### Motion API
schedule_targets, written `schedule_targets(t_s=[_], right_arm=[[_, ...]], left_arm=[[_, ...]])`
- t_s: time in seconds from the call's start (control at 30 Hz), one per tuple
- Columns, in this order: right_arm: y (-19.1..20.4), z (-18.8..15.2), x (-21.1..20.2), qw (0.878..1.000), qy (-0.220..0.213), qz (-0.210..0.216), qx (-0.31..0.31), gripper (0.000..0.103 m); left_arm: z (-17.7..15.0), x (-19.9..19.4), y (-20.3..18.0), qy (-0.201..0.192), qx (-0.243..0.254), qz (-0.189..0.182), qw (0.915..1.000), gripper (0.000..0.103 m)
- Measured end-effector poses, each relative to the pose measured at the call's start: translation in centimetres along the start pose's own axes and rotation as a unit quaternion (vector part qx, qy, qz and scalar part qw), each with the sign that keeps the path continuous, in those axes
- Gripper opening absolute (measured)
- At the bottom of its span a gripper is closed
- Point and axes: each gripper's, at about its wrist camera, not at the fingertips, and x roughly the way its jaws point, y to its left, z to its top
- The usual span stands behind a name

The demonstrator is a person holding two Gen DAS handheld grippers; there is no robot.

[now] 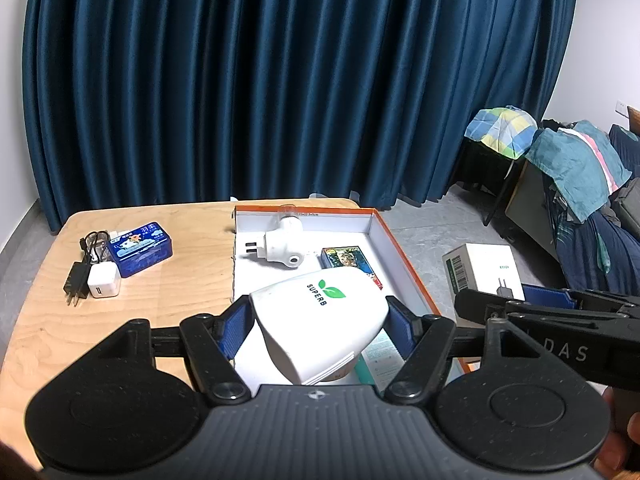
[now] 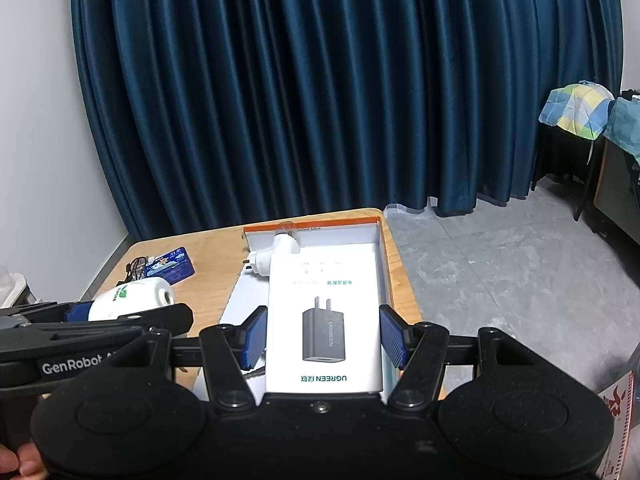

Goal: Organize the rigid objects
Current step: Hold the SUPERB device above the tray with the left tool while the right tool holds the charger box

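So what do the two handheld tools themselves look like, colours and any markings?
Both match: matte black bodies with two round black discs at the base, black linkage arms with silver pivot bolts, and ribbed blue pads on the fingers. The left tool carries white "GenRobot" lettering on its side; the right tool shows "DAS" there.

Beyond the jaws hangs a dark blue curtain (image 1: 256, 80); a grey tiled floor (image 2: 500, 264) spreads to their right.
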Motion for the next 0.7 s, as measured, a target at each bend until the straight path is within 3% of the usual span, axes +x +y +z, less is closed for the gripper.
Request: schedule_targets(t_s=[0.7], right_arm=[[-0.5, 1.1, 1.4, 1.0, 0.012, 0.008, 0.008, 0.07]], left_arm=[[1.3, 2.2, 1.0, 0.002, -0.006, -0.006, 1.0, 0.071]])
